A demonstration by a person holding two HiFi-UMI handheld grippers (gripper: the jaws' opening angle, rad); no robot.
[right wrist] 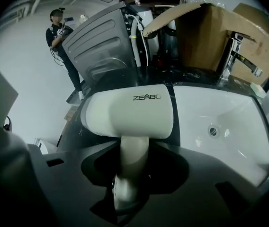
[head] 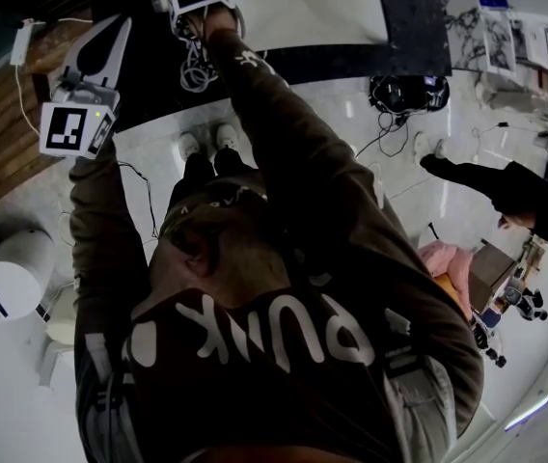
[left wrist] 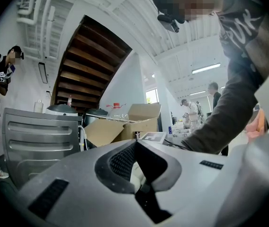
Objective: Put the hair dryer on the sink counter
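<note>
The right gripper (right wrist: 134, 150) holds the white hair dryer (right wrist: 127, 112) by its handle, the body just left of the sink basin (right wrist: 229, 126), over the dark counter (head: 414, 27). The left gripper (left wrist: 135, 143), farther left of the basin, has its jaws together, with nothing between.

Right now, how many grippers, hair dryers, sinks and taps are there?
grippers: 2, the left gripper and the right gripper
hair dryer: 1
sink: 1
tap: 1
total: 5
</note>
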